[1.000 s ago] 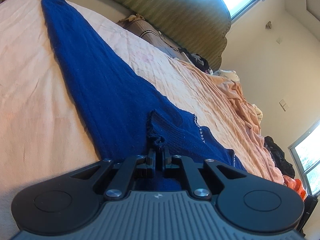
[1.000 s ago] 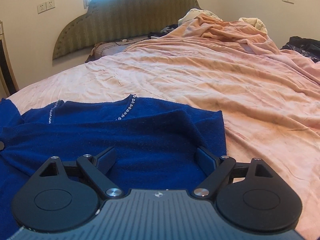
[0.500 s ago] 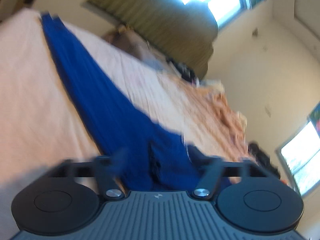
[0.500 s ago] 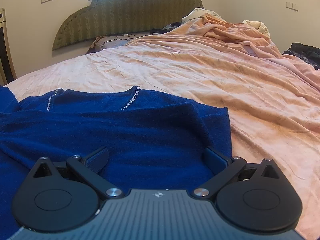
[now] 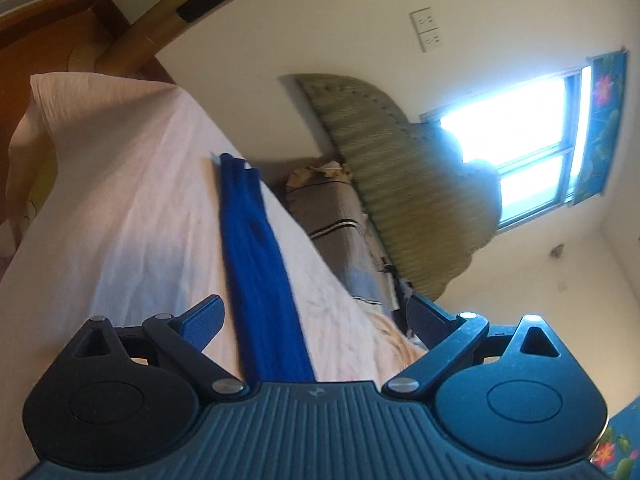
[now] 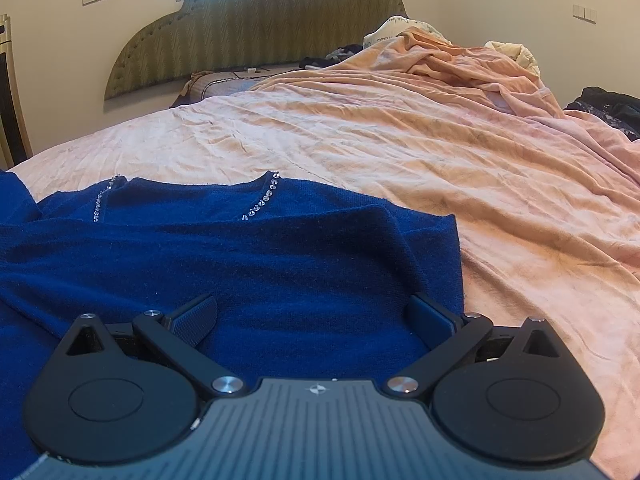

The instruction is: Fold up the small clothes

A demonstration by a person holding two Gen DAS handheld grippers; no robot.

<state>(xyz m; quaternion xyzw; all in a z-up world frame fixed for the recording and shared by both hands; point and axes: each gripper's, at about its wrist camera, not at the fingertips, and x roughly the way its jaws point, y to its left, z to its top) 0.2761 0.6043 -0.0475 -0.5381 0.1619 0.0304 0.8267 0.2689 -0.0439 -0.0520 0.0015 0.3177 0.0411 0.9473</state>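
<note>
Both grippers are seen spread, nothing held: left gripper (image 5: 314,318), right gripper (image 6: 314,318) above blue sweater (image 6: 240,264) (right edge beside bare bedsheet (image 6: 460,168)).

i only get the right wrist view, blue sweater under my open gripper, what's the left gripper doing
Observer: The left gripper is open, holding nothing.
Operator: anything between its fingers
Observer: A long strip of the blue sweater runs away from it across the bed sheet.
Operator: where does that strip end
Observer: Near the far edge of the bed, with a grey striped pillow to its right.
</note>
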